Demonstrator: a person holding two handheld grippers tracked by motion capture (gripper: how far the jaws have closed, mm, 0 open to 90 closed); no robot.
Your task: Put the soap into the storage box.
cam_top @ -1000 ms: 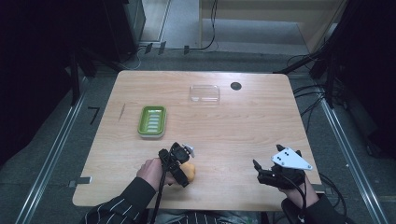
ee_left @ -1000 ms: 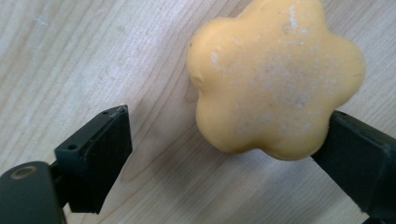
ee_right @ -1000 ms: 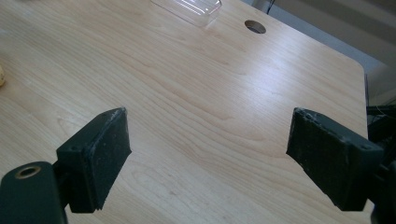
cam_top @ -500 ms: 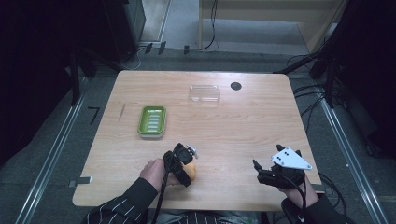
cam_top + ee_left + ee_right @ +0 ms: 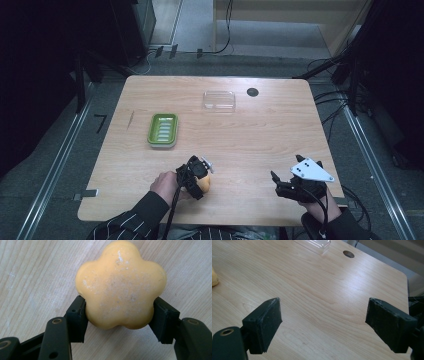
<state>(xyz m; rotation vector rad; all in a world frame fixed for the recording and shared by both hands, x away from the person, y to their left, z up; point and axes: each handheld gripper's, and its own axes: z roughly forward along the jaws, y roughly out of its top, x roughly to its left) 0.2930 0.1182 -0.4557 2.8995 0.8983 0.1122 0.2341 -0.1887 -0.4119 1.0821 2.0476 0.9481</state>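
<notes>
A yellow flower-shaped soap (image 5: 120, 287) lies on the wooden table near its front edge, and my left gripper (image 5: 120, 306) is shut on it, one black jaw pressing each side. In the high view the soap (image 5: 204, 184) peeks out beside the left gripper (image 5: 196, 176), held by a hand in a striped sleeve. My right gripper (image 5: 276, 185) hovers at the front right, open, with bare table between its fingers (image 5: 265, 320). A sliver of the soap (image 5: 214, 277) shows at that view's left edge.
A green ribbed soap dish (image 5: 163, 130) sits left of centre, beyond the left gripper. A clear plastic lid (image 5: 219, 100) lies near the far edge, with a round black hole (image 5: 252, 92) in the table to its right. Both the lid (image 5: 314, 243) and the hole (image 5: 348, 254) appear ahead of the right gripper.
The left gripper with the soap has shifted very slightly to the right. The right gripper has stayed where it was.
</notes>
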